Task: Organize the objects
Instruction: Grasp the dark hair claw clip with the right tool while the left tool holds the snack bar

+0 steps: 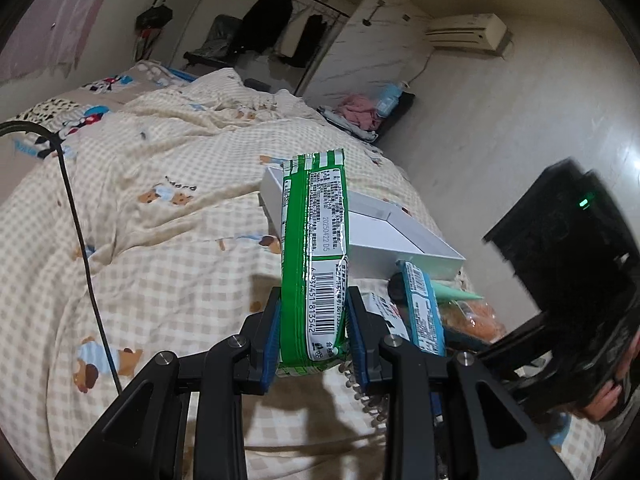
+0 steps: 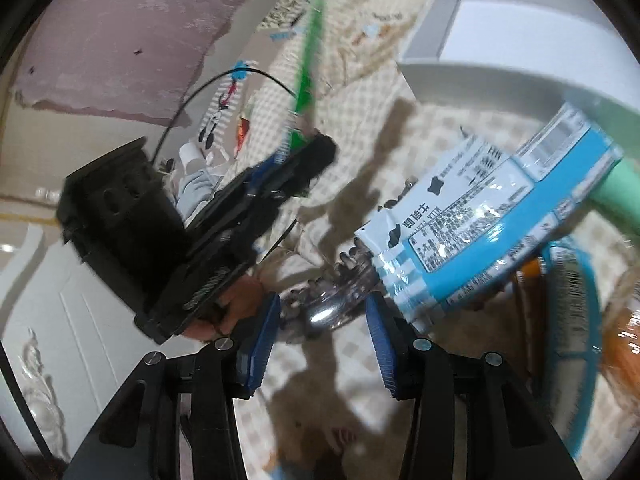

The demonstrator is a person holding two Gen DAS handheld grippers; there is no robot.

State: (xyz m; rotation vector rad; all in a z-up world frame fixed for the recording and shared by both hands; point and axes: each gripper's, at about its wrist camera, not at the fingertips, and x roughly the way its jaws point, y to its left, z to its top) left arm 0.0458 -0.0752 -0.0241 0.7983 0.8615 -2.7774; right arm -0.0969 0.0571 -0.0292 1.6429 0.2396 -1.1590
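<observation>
Here, my left gripper (image 1: 314,336) pinches the green packet (image 1: 316,248) upright.
My right gripper (image 2: 320,324) stands spread, nothing clamped, beside the blue packet (image 2: 472,232) near the white box (image 2: 520,40).

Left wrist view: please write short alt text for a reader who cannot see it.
The left hand-held gripper holds a green snack packet upright above a bed with a checked blanket. A white box and blue packets lie behind.
</observation>
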